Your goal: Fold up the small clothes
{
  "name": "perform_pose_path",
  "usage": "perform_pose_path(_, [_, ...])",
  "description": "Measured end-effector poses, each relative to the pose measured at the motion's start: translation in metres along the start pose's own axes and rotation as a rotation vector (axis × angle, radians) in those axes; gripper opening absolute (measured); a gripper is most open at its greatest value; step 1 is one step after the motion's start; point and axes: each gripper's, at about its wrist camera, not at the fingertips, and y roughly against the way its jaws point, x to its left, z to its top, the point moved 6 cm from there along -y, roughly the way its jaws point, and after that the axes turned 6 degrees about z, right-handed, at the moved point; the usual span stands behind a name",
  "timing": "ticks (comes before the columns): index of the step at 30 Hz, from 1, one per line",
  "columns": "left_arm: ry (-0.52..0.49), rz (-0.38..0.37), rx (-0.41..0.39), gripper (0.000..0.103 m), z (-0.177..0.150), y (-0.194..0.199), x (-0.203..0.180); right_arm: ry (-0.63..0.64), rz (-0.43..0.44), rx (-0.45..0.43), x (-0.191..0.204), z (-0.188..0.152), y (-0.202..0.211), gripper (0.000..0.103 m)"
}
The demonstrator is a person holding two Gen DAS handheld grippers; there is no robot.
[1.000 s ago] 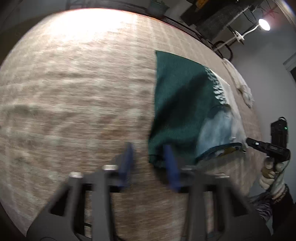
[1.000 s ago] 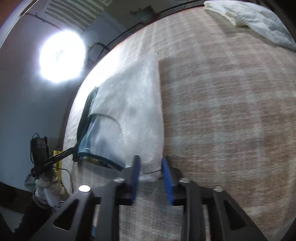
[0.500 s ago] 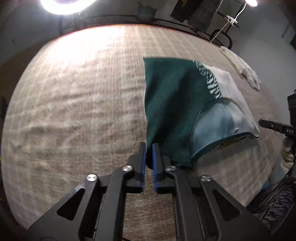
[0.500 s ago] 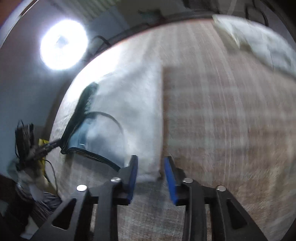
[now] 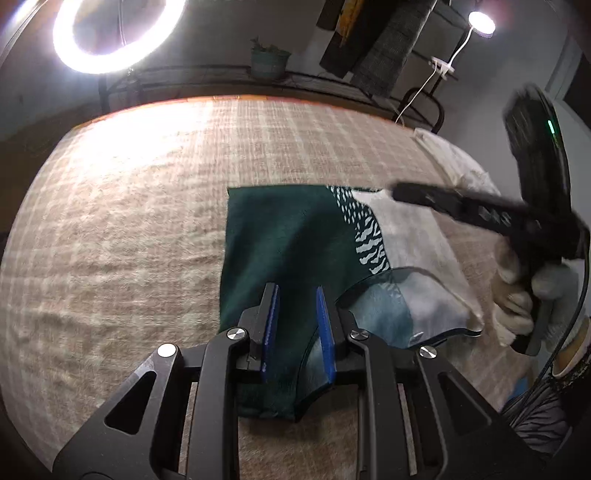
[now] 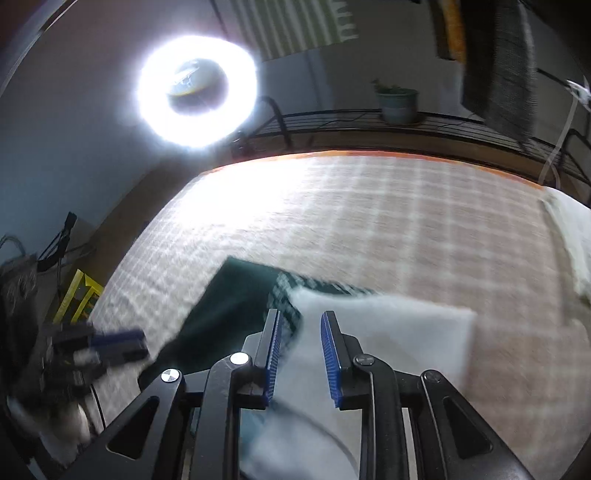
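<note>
A small sleeveless garment (image 5: 288,240), dark green on its left half and white on its right (image 5: 410,236), lies flat on a beige checked blanket (image 5: 129,221). My left gripper (image 5: 295,317) is open, its blue-padded fingers over the green half near the hem. My right gripper (image 6: 299,343) is open above the garment's white half (image 6: 388,328), with the green part (image 6: 229,299) to its left. The right gripper (image 5: 480,214) shows blurred at the right of the left wrist view. The left gripper (image 6: 103,347) shows blurred at the left of the right wrist view.
A pile of white cloth (image 5: 458,166) lies at the blanket's far right edge. A ring light (image 5: 114,33), a potted plant (image 5: 269,62) and a metal rail stand behind the bed. A yellow stand (image 6: 79,295) is on the floor at the left.
My left gripper was shut at the green hem corner and is now open over the garment. Both grippers have tilted up and moved over the garment; the right one swung round.
</note>
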Motion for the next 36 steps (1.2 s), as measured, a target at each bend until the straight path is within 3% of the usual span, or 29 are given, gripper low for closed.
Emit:
perform_pose_path(4, [0.043, -0.013, 0.049, 0.02, -0.002, -0.015, 0.001, 0.016, 0.014, 0.043, 0.007, 0.01, -0.04, 0.02])
perform_pose_path(9, [0.078, 0.008, 0.059, 0.02, 0.001, -0.021, 0.012, -0.004, -0.032, 0.134, -0.006, -0.006, -0.078, 0.019])
perform_pose_path(11, [0.106, 0.016, 0.059, 0.02, 0.002, -0.021, 0.02, 0.006, -0.033, 0.129, -0.006, -0.008, -0.08, 0.019])
perform_pose_path(13, [0.142, 0.01, 0.065, 0.025, 0.002, -0.02, 0.03, 0.001, -0.026, 0.13, -0.006, -0.007, -0.074, 0.02])
perform_pose_path(15, [0.196, -0.014, 0.067, 0.051, 0.001, -0.019, 0.042, -0.026, -0.013, 0.109, -0.008, -0.005, -0.057, 0.034])
perform_pose_path(19, [0.255, -0.048, 0.082, 0.052, -0.003, -0.018, 0.062, -0.083, 0.029, 0.031, -0.018, -0.002, -0.005, 0.045])
perform_pose_path(23, [0.337, -0.128, 0.151, 0.053, -0.023, -0.018, 0.077, -0.164, 0.052, 0.005, -0.051, -0.023, 0.041, 0.058])
perform_pose_path(30, [0.531, -0.227, 0.241, 0.053, -0.066, -0.008, 0.09, -0.448, 0.119, 0.034, -0.133, -0.08, 0.066, 0.06])
perform_pose_path(34, [0.626, -0.294, 0.263, 0.053, -0.08, -0.009, 0.083, -0.545, 0.212, 0.044, -0.149, -0.093, 0.059, 0.059])
perform_pose_path(36, [0.624, -0.291, 0.251, 0.053, -0.079, -0.011, 0.078, -0.558, 0.229, 0.061, -0.151, -0.096, 0.05, 0.057])
